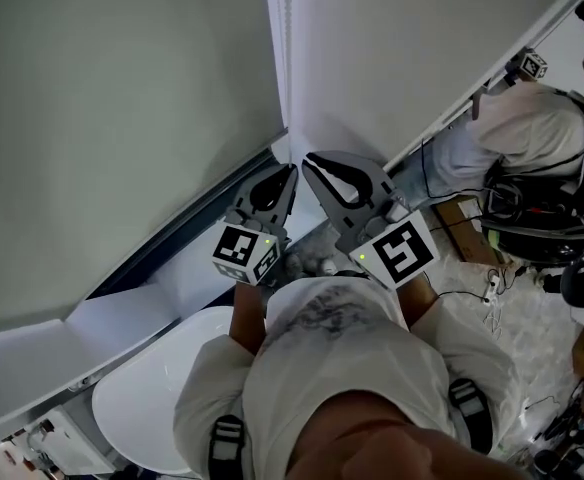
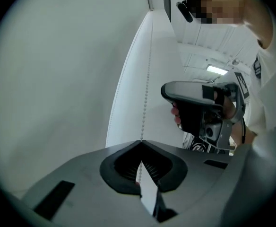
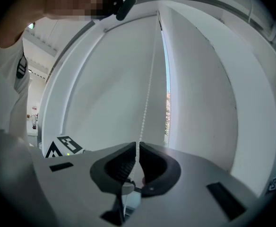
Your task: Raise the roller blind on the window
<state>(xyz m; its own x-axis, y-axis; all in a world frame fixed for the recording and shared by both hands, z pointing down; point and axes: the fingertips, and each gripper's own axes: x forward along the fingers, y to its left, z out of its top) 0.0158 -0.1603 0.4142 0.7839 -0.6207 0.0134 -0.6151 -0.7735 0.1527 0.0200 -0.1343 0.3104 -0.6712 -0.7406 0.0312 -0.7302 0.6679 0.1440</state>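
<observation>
The roller blind is one smooth, matte sheet of pale grey-green fabric, hanging flat and covering the window down to a dark frame bar above the white sill. At the blind's right edge, in the corner where it meets a plain white wall, hangs the bead chain, a thin string of small white balls.

Two claws meet at that chain, tips nearly touching each other. Each is moulded grey plastic with a dark, ribbed, loop-shaped lining, and each carries one cube with black-and-white square markers: two cubes in all. The left claw has its jaws pressed together at the tips, and in the left gripper view one strand of the chain runs down into that seam, so it is clamped on the chain. The right claw is likewise closed on a single strand, which passes between its tips. Just right of that strand a narrow slit of daylight shows.

A second person is at the head view's upper right.
</observation>
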